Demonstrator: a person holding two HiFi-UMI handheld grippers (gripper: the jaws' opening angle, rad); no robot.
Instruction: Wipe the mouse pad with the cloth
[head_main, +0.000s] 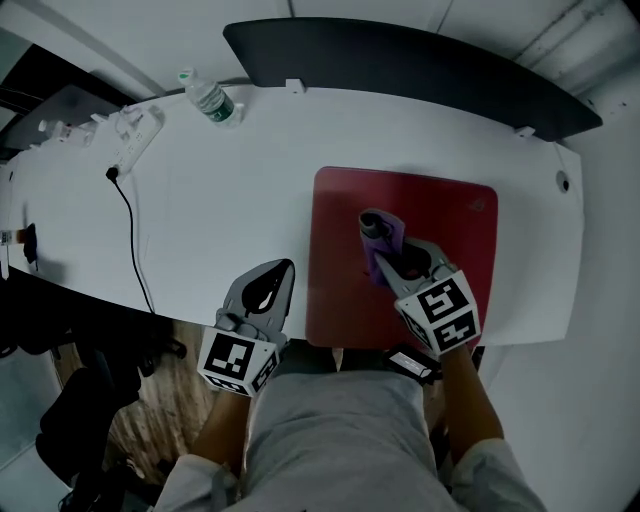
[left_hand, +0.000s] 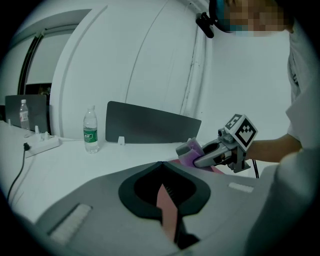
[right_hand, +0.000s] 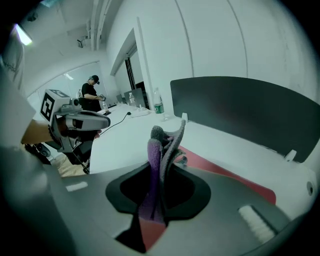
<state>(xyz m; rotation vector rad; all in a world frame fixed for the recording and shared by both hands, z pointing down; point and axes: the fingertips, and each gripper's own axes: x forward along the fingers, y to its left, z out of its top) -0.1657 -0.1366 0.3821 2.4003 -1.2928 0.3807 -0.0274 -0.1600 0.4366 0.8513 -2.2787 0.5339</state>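
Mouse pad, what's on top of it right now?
Only the purple-grey cloth, pinched in the right gripper, is over the red mouse pad. The patch of pad beneath cloth and gripper is covered.

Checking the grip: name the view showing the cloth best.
Right gripper view: cloth close up, pinched in the right claw. Head view: a small wad over the mouse pad. Left gripper view: a distant glimpse.

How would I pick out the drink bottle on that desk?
Find the white desk and its dark grey back panel. Near the panel's left end stands a clear plastic bottle with a green label, unlike the flat white power strip beside it.
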